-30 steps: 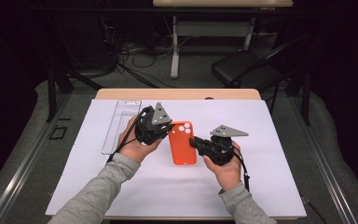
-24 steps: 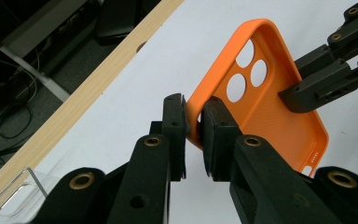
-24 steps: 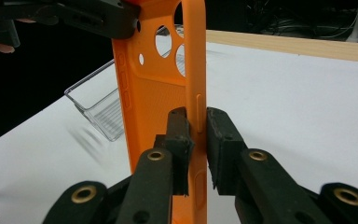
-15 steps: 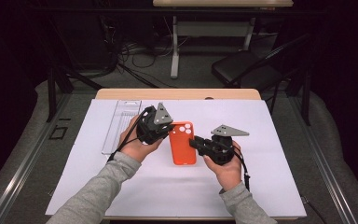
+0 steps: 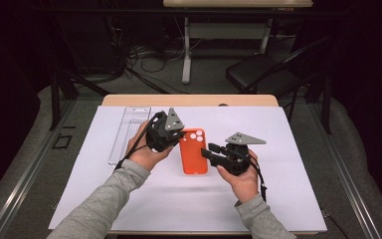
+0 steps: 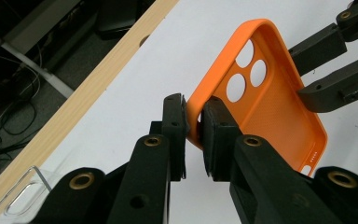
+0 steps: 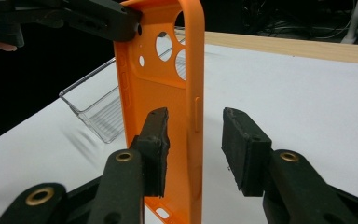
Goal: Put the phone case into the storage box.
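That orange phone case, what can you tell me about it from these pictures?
The orange phone case is empty and looks like soft matte rubber, with round camera holes near one end and button bumps along its rim. It sits over the white sheet. The left gripper pinches its rim at the camera corner. The right gripper straddles the opposite rim, its jaws just opened and not pressing.

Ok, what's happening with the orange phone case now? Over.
Left gripper clamped on the phone case edge. Right gripper jaws just opening, edge between them. Nothing in the way.

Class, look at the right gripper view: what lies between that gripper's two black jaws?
The side rim of the orange silicone phone case stands between the right gripper jaws, which have just been opening and no longer press it.
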`<state>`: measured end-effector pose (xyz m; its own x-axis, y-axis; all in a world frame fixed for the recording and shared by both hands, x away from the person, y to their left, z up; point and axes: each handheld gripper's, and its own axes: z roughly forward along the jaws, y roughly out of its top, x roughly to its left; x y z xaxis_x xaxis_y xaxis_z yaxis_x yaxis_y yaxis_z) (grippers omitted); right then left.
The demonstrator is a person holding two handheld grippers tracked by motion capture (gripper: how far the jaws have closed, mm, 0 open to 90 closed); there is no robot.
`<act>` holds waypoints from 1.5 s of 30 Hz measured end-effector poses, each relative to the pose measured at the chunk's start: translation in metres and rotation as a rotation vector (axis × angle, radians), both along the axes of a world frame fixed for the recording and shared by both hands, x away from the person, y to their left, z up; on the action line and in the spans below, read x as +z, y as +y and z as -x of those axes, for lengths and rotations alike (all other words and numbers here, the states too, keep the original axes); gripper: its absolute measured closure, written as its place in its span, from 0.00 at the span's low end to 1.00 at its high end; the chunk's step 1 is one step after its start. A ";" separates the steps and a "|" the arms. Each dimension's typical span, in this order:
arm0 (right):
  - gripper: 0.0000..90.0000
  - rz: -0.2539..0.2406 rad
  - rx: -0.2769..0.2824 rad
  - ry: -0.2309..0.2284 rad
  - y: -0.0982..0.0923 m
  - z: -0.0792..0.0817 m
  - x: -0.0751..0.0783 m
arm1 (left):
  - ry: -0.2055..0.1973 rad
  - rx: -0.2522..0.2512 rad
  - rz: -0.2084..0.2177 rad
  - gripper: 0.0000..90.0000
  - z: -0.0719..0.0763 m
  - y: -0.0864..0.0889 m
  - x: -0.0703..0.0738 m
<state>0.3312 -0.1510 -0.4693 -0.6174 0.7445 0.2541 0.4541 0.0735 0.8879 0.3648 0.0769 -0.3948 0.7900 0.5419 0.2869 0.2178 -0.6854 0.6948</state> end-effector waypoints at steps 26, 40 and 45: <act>0.45 0.023 -0.014 -0.027 -0.006 -0.006 0.003 | 0.006 0.012 0.020 0.90 -0.009 0.009 0.004; 0.32 -0.012 -0.031 -0.057 -0.010 -0.007 0.001 | -0.006 0.005 0.021 0.90 -0.016 0.014 0.006; 0.31 -0.004 -0.048 -0.053 -0.013 -0.009 0.000 | -0.013 0.008 0.020 0.90 -0.020 0.016 0.008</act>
